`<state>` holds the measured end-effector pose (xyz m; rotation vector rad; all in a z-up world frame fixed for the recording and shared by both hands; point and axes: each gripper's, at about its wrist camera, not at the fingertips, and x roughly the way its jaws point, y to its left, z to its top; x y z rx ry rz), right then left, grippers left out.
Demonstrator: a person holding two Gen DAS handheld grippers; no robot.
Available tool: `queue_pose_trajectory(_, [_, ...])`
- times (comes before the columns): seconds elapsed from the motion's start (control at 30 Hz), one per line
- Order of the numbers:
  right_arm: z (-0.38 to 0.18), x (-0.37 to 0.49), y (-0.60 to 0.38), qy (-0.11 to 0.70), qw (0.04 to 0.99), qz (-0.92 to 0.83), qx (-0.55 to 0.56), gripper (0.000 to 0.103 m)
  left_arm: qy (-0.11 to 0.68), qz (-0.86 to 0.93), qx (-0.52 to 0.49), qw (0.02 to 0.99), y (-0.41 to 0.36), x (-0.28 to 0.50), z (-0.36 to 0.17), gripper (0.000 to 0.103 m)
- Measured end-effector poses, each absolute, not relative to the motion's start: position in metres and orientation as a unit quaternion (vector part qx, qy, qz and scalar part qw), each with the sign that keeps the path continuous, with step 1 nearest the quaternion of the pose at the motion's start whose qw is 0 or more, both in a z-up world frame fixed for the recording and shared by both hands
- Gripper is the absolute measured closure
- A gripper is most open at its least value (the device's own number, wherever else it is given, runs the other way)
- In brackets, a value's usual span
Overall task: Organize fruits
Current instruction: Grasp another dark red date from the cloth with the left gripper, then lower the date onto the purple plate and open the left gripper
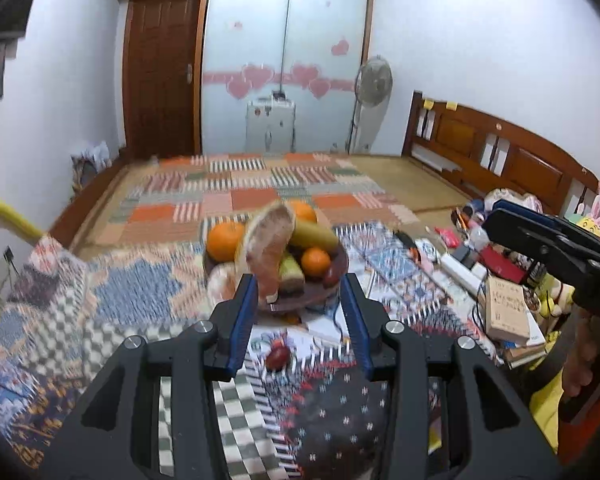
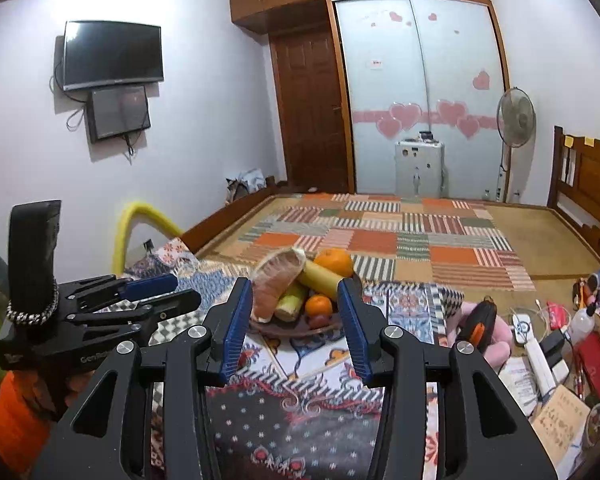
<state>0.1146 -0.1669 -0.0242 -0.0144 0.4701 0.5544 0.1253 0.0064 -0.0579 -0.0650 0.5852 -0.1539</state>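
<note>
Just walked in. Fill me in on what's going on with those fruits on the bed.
A person holds a gripper in each hand over a patterned quilt. Both the left gripper and the right gripper are open and empty, aimed at a dark plate piled with fruit: a pomelo wedge, a banana, oranges and a small red fruit. One more red fruit lies loose on the quilt, short of the plate, below the left gripper.
</note>
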Motion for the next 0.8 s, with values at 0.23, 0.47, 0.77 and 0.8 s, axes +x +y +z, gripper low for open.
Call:
queue_pose_trajectory(0.23, [-0.067, 0.133, -0.167, 0.282, 0.923, 0.261, -0.014, 0.062, 0.37, -0.076, -0.025, 0.925, 0.008, 0.155, -0.114, 0.072])
queue_pose_trajectory(0.47, [-0.105, 0.152, -0.165, 0.324, 0.909, 0.262, -0.019, 0.062, 0.415, -0.081, -0.015, 0.906, 0.008, 0.175, -0.155, 0.075])
queue_pose_trajectory(0.77, [-0.121, 0.162, -0.165, 0.338, 0.902, 0.269, -0.012, 0.062, 0.415, -0.09, 0.003, 0.905, -0.001, 0.181, -0.161, 0.085])
queue_pose_trajectory(0.8, [-0.121, 0.162, -0.164, 0.338, 0.902, 0.27, -0.011, 0.062, 0.412, -0.089, 0.008, 0.907, -0.003, 0.18, -0.16, 0.085])
